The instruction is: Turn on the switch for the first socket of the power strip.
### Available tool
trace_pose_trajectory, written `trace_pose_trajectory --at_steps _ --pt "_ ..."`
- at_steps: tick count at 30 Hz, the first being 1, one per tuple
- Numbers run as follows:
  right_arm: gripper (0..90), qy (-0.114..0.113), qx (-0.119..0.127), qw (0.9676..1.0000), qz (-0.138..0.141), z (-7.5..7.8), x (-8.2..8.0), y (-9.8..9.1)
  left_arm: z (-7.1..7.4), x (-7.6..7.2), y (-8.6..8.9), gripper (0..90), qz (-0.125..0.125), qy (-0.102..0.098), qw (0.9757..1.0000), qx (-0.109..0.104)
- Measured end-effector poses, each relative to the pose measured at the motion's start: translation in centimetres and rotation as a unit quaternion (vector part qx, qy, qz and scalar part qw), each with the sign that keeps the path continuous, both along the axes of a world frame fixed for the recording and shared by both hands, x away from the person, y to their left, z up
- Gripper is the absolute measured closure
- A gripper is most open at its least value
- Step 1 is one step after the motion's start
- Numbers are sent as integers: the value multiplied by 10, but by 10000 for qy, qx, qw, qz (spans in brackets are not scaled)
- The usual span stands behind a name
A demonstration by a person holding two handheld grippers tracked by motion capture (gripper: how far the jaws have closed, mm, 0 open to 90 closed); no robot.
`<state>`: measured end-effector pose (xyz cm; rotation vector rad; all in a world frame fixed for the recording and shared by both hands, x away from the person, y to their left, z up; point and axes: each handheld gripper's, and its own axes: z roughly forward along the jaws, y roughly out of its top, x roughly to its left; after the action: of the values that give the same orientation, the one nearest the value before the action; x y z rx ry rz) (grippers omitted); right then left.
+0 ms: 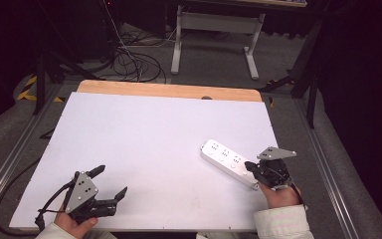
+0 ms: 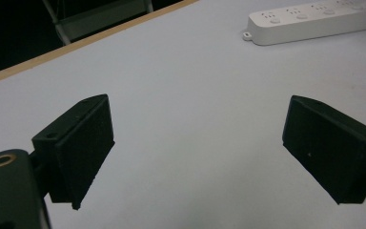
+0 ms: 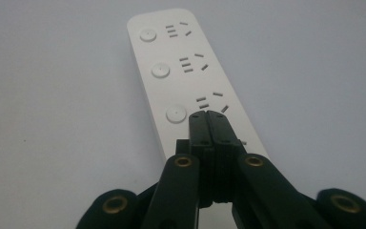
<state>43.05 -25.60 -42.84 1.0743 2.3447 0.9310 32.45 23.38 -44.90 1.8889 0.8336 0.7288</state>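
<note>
White power strip [image 1: 229, 162] lies flat on the white table [image 1: 144, 149], right of centre, near the front edge. Long axis runs diagonally, its far end toward table centre. Face up. The right gripper view shows 3 sockets, each with a round button [image 3: 176, 113] beside its slots. The strip's end has a small tab [image 2: 246, 35].

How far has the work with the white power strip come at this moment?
Done: the power strip lies flat on the white table, and the right gripper has its jaws shut together over the strip's near part, beside a round button. In hand: it seems to be aiming at a button; contact cannot be judged. Left: the other two buttons farther along. The left gripper waits open, apart from the strip.
</note>
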Motion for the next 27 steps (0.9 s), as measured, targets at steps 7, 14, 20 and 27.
trace_pose_trajectory --at_steps 7,14,20,27 --pt "900 213 -141 9997 11 -5 3 2 0 0 0 109 7 -1 10000 -1" --pt "900 387 -279 9989 25 -10 5 5 0 0 0 109 6 -12 10000 3" --pt "900 462 -347 9983 35 -14 7 6 0 0 0 109 4 -16 10000 2" --pt "900 436 -356 9984 32 -15 6 7 0 -1 0 109 9 -35 10000 13"
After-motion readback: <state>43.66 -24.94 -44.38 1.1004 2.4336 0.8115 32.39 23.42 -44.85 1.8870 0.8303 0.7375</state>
